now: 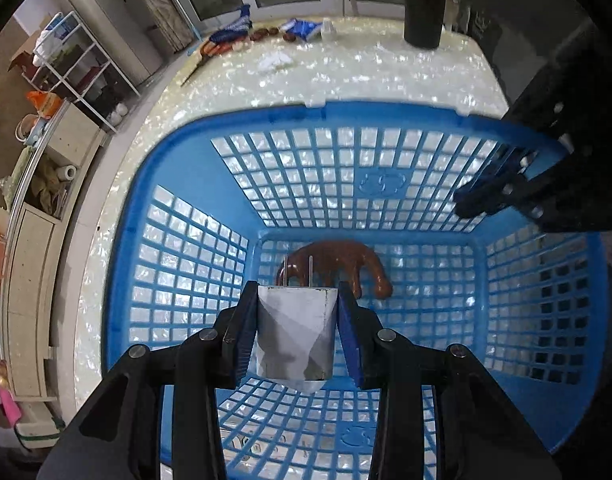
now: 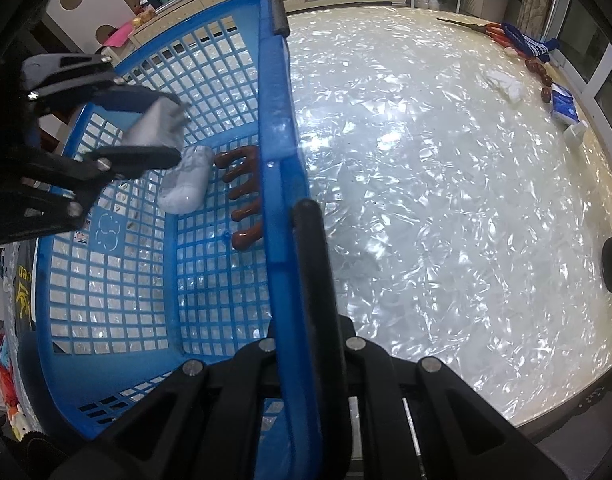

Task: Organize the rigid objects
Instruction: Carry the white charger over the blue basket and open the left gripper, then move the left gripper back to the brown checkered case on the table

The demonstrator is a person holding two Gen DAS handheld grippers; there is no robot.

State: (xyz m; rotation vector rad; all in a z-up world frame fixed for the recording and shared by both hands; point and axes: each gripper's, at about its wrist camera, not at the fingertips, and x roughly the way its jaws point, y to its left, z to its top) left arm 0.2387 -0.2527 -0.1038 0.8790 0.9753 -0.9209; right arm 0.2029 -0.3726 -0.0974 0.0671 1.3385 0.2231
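My left gripper [image 1: 297, 300] is shut on a white plug adapter [image 1: 294, 332] with two metal prongs and holds it inside the blue plastic basket [image 1: 186, 168], above its floor. It also shows in the right wrist view [image 2: 146, 120], gripping the adapter [image 2: 152, 128]. A brown hair claw clip [image 1: 342, 260] lies on the basket floor, and shows in the right wrist view too [image 2: 242, 196], next to a whitish object [image 2: 186, 184]. My right gripper [image 2: 294, 216] is shut on the basket's side rim [image 2: 280, 128]; its fingers [image 1: 490, 196] show at the rim.
The basket stands on a pearly white table [image 2: 446, 200]. Along the far edge lie scissors [image 1: 208, 54], blue packets [image 1: 302, 29], brown beads [image 1: 266, 33] and a white crumpled item [image 1: 274, 60]. A dark cylinder [image 1: 424, 4] stands at the back. Shelves [image 1: 78, 68] stand beyond.
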